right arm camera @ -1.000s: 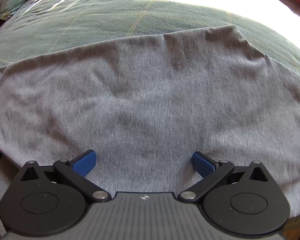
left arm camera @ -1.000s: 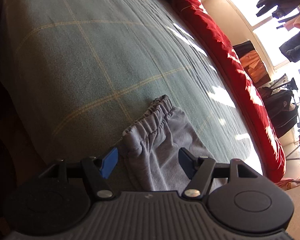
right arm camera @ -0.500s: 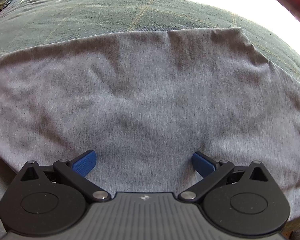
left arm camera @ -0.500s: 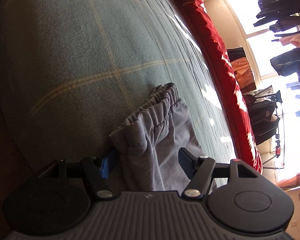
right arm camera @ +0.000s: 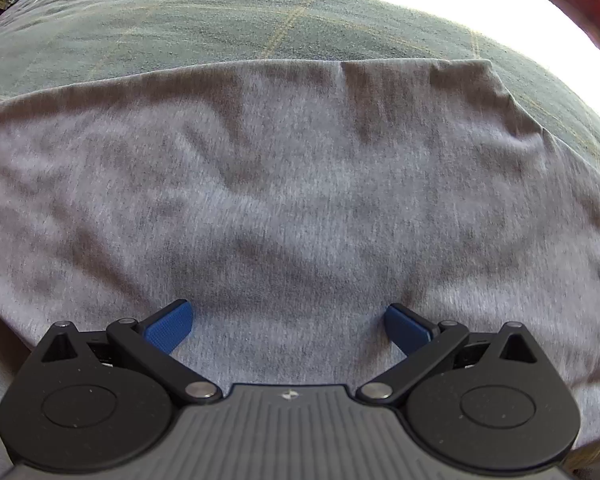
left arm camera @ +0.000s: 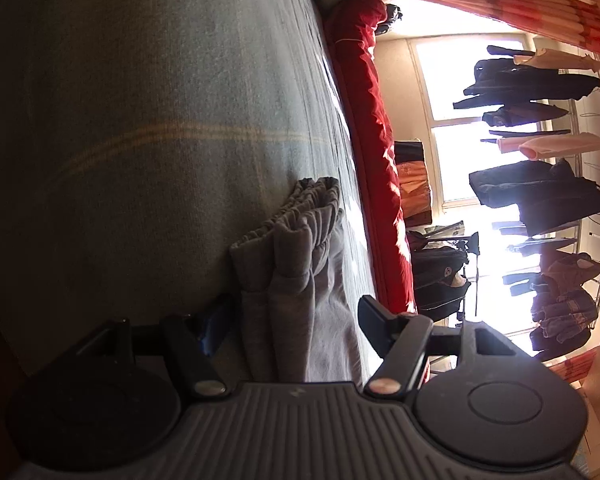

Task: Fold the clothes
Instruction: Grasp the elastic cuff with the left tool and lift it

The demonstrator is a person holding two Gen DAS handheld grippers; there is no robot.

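A: How are the left tongs (left arm camera: 296,318) sitting?

B: They are standing apart, pads spread on either side of the gathered waistband (left arm camera: 300,236) of the grey trousers (left arm camera: 324,320). The cloth is lying between the pads; I cannot tell whether the left pad, half hidden in shadow behind the fold, is touching it. The right pad is standing clear of the fabric.

A: And the right tongs (right arm camera: 288,326)?

B: Also spread wide, gripping nothing. Both blue pads are pointing down at the flat grey cloth (right arm camera: 300,208), and whether they are touching it is hard to tell.

A: Where are the trousers lying?

B: On the green checked bedspread (left arm camera: 160,120), spread smooth in the right view, with the waistband bunching near the bed's edge in the left view.

A: What is lying beyond?

B: A red quilt (left arm camera: 376,128) is running along the far side of the bed. Past it, dark garments (left arm camera: 540,192) are hanging in front of a bright window (left arm camera: 456,152).
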